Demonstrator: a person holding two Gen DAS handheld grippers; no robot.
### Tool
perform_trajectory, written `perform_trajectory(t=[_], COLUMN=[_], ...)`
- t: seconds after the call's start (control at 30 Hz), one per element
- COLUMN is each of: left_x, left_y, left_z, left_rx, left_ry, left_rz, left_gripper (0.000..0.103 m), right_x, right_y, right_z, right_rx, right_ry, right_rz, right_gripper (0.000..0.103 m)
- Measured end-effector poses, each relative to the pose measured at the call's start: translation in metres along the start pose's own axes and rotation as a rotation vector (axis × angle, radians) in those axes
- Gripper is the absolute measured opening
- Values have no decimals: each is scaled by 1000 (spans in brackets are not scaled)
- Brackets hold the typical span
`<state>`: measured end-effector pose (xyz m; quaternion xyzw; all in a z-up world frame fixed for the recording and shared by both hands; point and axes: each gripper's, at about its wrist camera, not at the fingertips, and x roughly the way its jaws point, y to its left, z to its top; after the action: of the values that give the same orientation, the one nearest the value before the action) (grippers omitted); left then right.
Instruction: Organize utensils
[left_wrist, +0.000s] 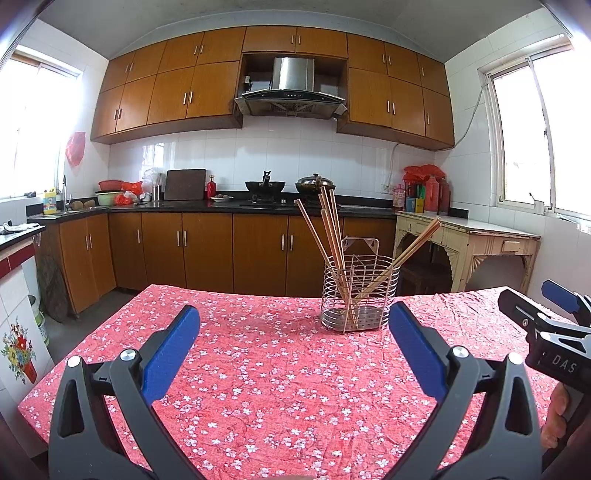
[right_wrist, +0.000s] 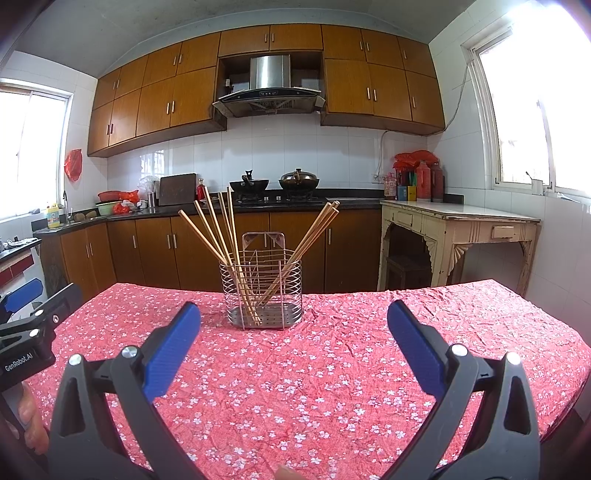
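Observation:
A wire utensil basket (left_wrist: 360, 295) (right_wrist: 261, 293) stands upright on the table's far half. Several wooden chopsticks (left_wrist: 328, 229) (right_wrist: 218, 229) lean to its left inside it, and a few more (left_wrist: 413, 240) (right_wrist: 314, 232) lean to its right. My left gripper (left_wrist: 293, 317) hovers open over the cloth, short of the basket and left of it, with nothing between its blue pads. My right gripper (right_wrist: 293, 314) is open too and empty, facing the basket from the near side. Each gripper shows at the edge of the other's view (left_wrist: 543, 314) (right_wrist: 29, 306).
A red flowered cloth (left_wrist: 258, 387) (right_wrist: 332, 387) covers the table. Beyond its far edge run brown kitchen cabinets (left_wrist: 207, 251), a black counter with woks (left_wrist: 266, 184) and a cream side table (left_wrist: 469, 236) at the right. A hand (left_wrist: 554, 417) holds the right gripper.

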<state>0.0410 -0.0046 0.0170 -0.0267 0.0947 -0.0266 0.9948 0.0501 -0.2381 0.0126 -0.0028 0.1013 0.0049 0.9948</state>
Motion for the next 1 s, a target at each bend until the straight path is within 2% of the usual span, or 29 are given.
perform_trajectory(t=[1.0], left_x=[-3], left_y=[-1], left_z=[2], left_rx=[-9], left_ry=[-16], left_rz=[-1], left_gripper=[101], right_x=[-2], right_y=[0], right_z=[1], right_rx=[4], right_ry=[-6], right_rz=[0], right_gripper=[99])
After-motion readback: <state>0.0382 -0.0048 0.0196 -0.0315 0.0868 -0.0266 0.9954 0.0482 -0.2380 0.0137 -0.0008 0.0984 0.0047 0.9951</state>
